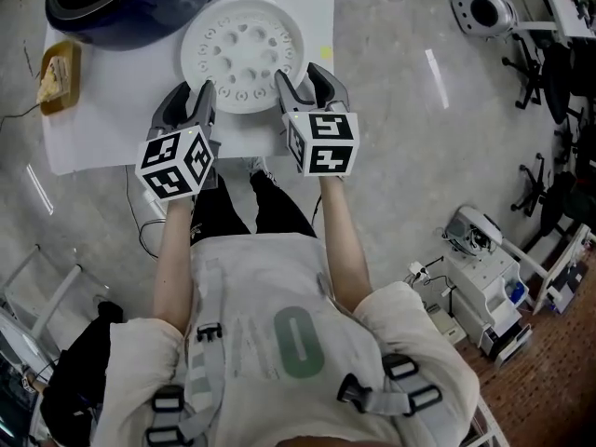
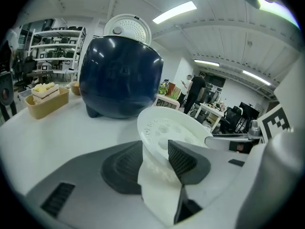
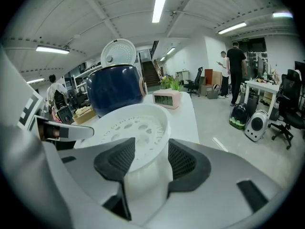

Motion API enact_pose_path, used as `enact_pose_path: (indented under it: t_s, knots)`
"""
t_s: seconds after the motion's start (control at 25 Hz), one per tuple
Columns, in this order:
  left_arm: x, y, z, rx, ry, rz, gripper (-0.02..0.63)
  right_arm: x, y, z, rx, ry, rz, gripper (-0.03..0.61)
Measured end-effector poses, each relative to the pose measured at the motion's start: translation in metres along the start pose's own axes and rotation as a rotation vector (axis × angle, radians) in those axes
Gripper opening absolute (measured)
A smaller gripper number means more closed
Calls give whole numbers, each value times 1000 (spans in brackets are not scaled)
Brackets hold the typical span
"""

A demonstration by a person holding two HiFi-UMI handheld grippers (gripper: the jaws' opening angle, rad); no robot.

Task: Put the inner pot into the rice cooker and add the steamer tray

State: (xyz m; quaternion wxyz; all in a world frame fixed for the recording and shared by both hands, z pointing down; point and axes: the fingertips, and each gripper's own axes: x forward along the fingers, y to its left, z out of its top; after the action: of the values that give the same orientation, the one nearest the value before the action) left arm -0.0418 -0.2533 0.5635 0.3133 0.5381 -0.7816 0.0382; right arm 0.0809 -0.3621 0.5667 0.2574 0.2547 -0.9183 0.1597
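Observation:
The white round steamer tray (image 1: 242,54) lies flat on the white table (image 1: 93,142), its holes facing up. My left gripper (image 1: 189,97) straddles its near left rim, and in the left gripper view the rim (image 2: 167,132) stands between the pads without clear pressure. My right gripper (image 1: 305,83) straddles the near right rim the same way, with the tray wall (image 3: 133,128) between its pads. Both look open. The dark blue rice cooker (image 1: 130,3) stands behind the tray at the far left with its lid (image 2: 127,28) raised. Its inside is hidden.
A tan box of food (image 1: 58,74) sits at the table's left edge. A pink clock (image 3: 167,99) stands at the far right of the table. People (image 3: 236,66), office chairs and machines fill the room beyond. The table's near edge is just under my grippers.

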Motion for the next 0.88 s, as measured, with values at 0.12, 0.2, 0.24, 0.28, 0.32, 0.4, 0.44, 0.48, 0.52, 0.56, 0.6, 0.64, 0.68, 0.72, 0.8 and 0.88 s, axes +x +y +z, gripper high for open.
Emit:
enact_pose_path:
  t_s: [0.12,0.2,0.24,0.28,0.32,0.4,0.44,0.48,0.52,0.56,0.6,0.64,0.68,0.72,0.8,0.88]
  knots:
    - [-7,-16,18,21,-39,-11,175,-19,-6,20,-14,-33,-13,225]
    - [-13,-26,35,36,-76,-18,175,-30,-8,38,-26,-62,-22,225]
    - [-17,-30,44,39,-97,-23,175,-36,-9,48,-33,-79,-29,225]
    - [-21,-33,55,43,-121,-30,175,-41,-9,60,-41,-99,-37,224]
    - [-24,-37,67,51,-147,-39,175,-46,-9,72,-51,-122,-46,224]
    - [-29,-45,94,77,-202,-60,175,-56,-9,100,-75,-175,-65,221]
    - [-31,-49,109,92,-229,-72,175,-61,-10,115,-87,-204,-74,221]
    - [-34,-54,123,105,-253,-83,175,-67,-10,129,-97,-231,-83,222]
    - [-38,-58,135,114,-272,-92,175,-74,-10,142,-104,-254,-91,222]
    - [-43,-63,146,119,-286,-98,175,-83,-9,152,-111,-271,-99,224]
    - [-48,-68,156,125,-299,-102,175,-90,-8,162,-118,-284,-107,224]
    - [-52,-71,167,132,-313,-107,175,-96,-7,173,-126,-299,-113,224]
    - [-55,-72,180,142,-331,-112,175,-99,-5,185,-135,-318,-118,225]
    - [-58,-72,195,155,-352,-118,175,-100,-2,199,-142,-340,-120,227]
    - [-65,-65,223,181,-392,-129,175,-100,9,225,-147,-387,-116,229]
    - [-72,-53,245,194,-417,-131,175,-96,24,245,-157,-417,-109,229]
